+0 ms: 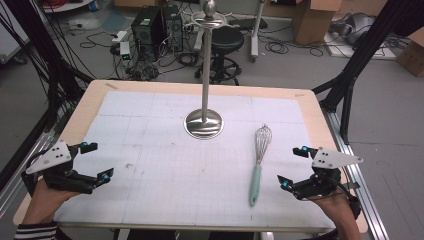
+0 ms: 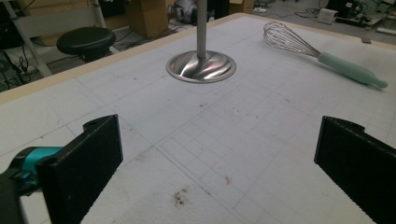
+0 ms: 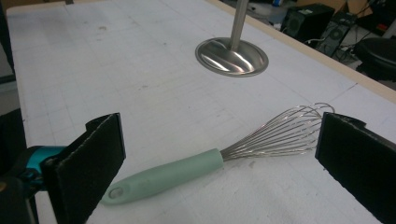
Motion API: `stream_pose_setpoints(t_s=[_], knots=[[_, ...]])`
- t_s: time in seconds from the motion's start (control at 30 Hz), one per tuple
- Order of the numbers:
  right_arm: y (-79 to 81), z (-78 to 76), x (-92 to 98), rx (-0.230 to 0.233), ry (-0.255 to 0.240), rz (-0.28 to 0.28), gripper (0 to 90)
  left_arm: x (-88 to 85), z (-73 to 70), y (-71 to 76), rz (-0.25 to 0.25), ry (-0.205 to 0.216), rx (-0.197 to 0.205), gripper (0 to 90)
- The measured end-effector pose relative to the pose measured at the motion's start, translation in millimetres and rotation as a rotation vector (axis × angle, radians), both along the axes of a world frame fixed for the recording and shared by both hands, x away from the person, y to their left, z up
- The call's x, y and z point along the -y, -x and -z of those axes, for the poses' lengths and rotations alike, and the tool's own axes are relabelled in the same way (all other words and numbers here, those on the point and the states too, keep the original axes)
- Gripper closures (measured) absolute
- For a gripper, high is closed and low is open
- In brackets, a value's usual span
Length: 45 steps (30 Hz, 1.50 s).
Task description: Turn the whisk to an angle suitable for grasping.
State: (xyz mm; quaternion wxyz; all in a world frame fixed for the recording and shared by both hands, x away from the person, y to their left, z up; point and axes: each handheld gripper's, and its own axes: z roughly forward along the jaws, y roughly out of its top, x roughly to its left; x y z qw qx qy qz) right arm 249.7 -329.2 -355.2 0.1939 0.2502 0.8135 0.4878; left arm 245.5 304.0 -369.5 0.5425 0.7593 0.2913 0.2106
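A whisk (image 1: 258, 162) with a mint-green handle and wire head lies flat on the white grid mat (image 1: 165, 150), right of centre. Behind it a steel stand (image 1: 204, 122) with a round base and tall pole rises from the mat's middle. My right gripper (image 1: 294, 166) hovers wide open just right of the whisk. In the right gripper view the whisk (image 3: 187, 168) lies ahead between the two black pads (image 3: 93, 158), untouched. My left gripper (image 1: 97, 161) rests open at the mat's left edge, nothing between its pads (image 2: 91, 163). The whisk (image 2: 327, 58) and stand base (image 2: 201, 66) lie far ahead of it.
The wooden table edge (image 1: 90, 97) frames the mat. Beyond the table stand a black stool (image 1: 226, 42), computer towers (image 1: 155, 25), cardboard boxes (image 1: 312, 17) and floor cables. Black frame struts (image 1: 350, 80) flank the table on both sides.
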Motion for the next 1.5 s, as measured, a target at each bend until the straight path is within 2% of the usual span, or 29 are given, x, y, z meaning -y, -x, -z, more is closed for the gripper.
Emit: stream_pose_setpoints(t_s=[0.1,0.27,0.37,0.4,0.53,0.67,1.03,1.1,1.17,1.4,1.43,1.47,1.5], knots=[[-2.2,-5.6,-2.7,-0.022,0.042,-0.030,0.6,-0.3,-1.4,2.2,0.000,-0.002,0.003,1.7],[-4.9,-12.2,-8.7,-0.056,0.145,-0.095,0.6,-2.4,-3.4,4.3,-0.006,-0.002,0.011,1.7],[-5.7,-14.0,-10.2,-0.066,0.174,-0.112,0.6,-3.7,-3.0,4.6,-0.007,0.000,0.008,1.6],[-6.9,-16.3,-11.3,-0.079,0.207,-0.132,0.6,-4.3,-2.3,4.9,-0.011,-0.004,0.006,1.6],[-8.1,-19.2,-14.2,-0.100,0.245,-0.154,0.6,-4.9,-2.0,5.0,-0.012,-0.004,0.005,1.7],[-8.8,-21.2,-19.5,-0.122,0.291,-0.199,0.6,-4.5,-1.8,4.8,-0.011,-0.005,0.005,1.7],[-10.7,-16.5,-36.6,-0.217,0.441,-0.294,0.7,-3.3,-1.5,3.4,-0.001,-0.006,0.006,1.7],[-11.0,-15.0,-40.5,-0.222,0.482,-0.314,0.7,-3.2,-1.5,3.0,-0.003,-0.005,0.006,1.7],[-10.2,-13.3,-44.3,-0.234,0.495,-0.324,0.7,-3.0,-1.4,2.6,0.000,-0.005,0.006,1.6],[-6.7,-7.3,-54.9,-0.263,0.561,-0.385,7.0,-3.0,0.3,1.1,-0.002,-0.006,0.001,1.7],[-5.4,-6.9,-56.4,-0.277,0.573,-0.387,10.3,-2.9,0.5,1.0,-0.004,-0.007,0.001,1.7],[-4.9,-6.4,-57.8,-0.281,0.583,-0.399,18.4,-2.8,0.6,0.8,-0.003,-0.007,0.001,1.7],[-4.3,-5.9,-59.0,-0.287,0.588,-0.405,20.0,-2.9,0.7,0.7,-0.003,-0.009,0.001,1.7]])
